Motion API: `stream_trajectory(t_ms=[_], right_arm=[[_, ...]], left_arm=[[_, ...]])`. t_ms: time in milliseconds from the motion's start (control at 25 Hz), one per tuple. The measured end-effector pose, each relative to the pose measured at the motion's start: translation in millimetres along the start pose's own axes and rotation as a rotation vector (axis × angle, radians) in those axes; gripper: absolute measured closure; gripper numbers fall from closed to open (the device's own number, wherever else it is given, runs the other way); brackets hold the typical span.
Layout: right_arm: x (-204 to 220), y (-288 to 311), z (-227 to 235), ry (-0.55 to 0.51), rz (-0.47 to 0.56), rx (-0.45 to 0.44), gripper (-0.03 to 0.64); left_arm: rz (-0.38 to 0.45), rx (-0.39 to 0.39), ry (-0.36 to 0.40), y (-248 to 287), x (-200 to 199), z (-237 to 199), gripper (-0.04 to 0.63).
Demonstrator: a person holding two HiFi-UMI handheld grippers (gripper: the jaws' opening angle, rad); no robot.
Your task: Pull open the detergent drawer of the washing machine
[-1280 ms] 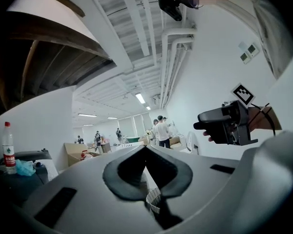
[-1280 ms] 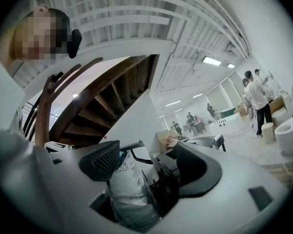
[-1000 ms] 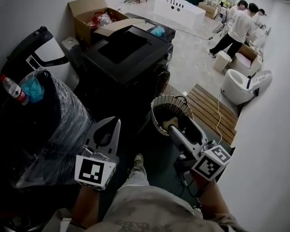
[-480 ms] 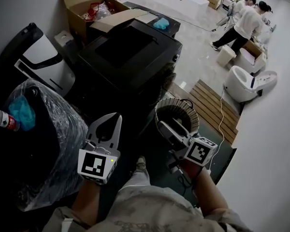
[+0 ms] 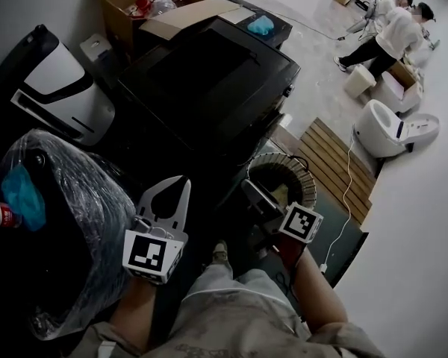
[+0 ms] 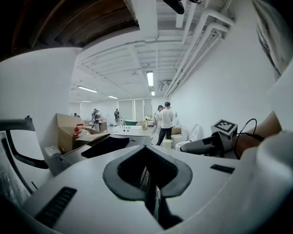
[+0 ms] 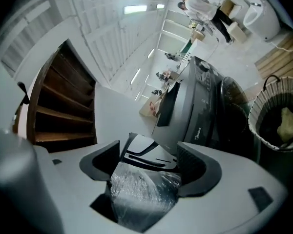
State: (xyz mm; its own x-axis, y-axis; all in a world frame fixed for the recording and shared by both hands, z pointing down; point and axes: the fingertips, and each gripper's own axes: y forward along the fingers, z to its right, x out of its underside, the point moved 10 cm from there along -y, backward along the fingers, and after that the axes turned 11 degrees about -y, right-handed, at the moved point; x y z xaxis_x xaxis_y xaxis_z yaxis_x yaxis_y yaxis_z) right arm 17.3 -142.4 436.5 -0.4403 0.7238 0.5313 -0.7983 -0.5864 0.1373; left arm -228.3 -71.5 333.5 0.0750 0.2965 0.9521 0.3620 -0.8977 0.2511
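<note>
The black washing machine (image 5: 209, 88) stands ahead of me, its front turned toward the lower right of the head view. I cannot make out its detergent drawer in any view. My left gripper (image 5: 183, 182) hangs short of the machine's near corner with its jaws shut on nothing, and its own view shows the pads meeting (image 6: 145, 150). My right gripper (image 5: 249, 189) is beside the machine's front, near the basket, apart from the machine. Its jaws stand open and empty (image 7: 149, 165). The machine (image 7: 205, 106) appears tilted in the right gripper view.
A round laundry basket (image 5: 302, 171) sits on the floor by the machine's front. A plastic-wrapped black bundle (image 5: 67, 222) is at my left, a white-and-black appliance (image 5: 52, 88) behind it, an open cardboard box (image 5: 157, 6) beyond. Wooden slats (image 5: 328, 162), a white toilet (image 5: 392, 129) and people (image 5: 396, 28) are at right.
Both grippers have moved forward toward the washing machine. The right gripper has rolled and shifted up-left in the head view, from beside the basket to the machine's front. Jaws are unchanged.
</note>
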Motion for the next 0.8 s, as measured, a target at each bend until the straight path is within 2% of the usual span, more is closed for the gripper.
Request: stream_trajectory(t_ms=[320,800], right_arm=[[1.4,43.6,55.5,0.088,0.000,-0.020,0.265],[16.0,88.5,129.1,0.189,0.017,-0.041,0.256]], left_arm=[[-0.024,-0.029,-0.011,33.4,27.4,-27.7,0.580],[-0.030,-0.119,-0.026,62.5,69.3,-35.2,0.580]])
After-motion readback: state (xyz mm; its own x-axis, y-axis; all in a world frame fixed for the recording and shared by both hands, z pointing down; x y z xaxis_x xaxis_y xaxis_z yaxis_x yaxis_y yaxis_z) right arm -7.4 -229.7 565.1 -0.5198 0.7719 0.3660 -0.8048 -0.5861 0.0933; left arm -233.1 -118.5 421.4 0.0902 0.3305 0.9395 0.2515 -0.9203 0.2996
